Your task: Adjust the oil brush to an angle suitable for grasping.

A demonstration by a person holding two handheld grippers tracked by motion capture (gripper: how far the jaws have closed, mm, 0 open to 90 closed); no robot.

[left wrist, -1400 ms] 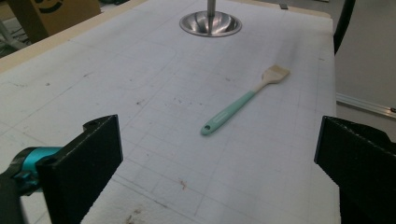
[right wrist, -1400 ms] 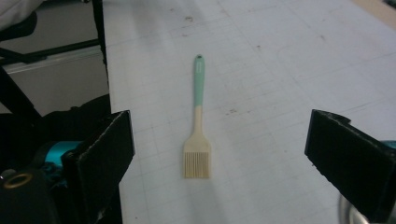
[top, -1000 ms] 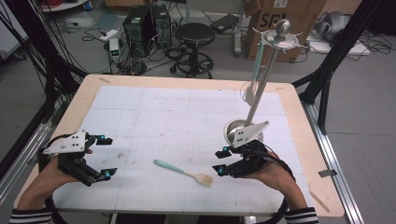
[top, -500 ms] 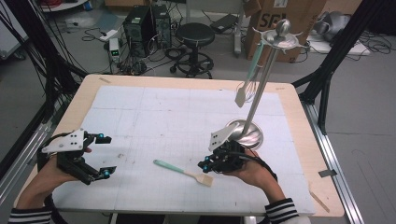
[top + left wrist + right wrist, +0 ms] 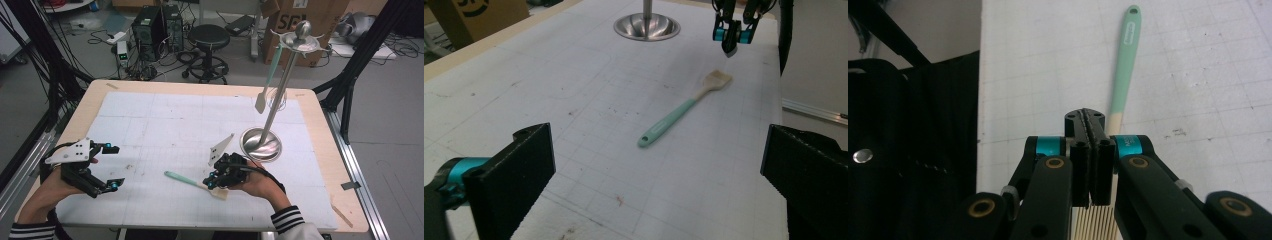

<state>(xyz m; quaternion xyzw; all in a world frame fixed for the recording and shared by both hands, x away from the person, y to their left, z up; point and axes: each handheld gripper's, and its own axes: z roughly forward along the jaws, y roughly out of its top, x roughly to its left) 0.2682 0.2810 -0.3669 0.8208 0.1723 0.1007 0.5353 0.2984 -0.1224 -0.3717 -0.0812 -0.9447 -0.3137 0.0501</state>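
On the white desk [image 5: 150, 125] lay a green spatula [image 5: 192, 182]. The right claw [image 5: 1090, 131] hung just above its pale blade, squeezed together on nothing. The left claw [image 5: 111, 166] stood wide apart.

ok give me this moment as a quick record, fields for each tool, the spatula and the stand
right tool: shut with nothing between the jaws, tip just above the spatula's blade end
left tool: open, empty, off to the left
spatula: flat on the mat, mint handle, pale blade
stand: upright at the back right, a second spatula hanging from it
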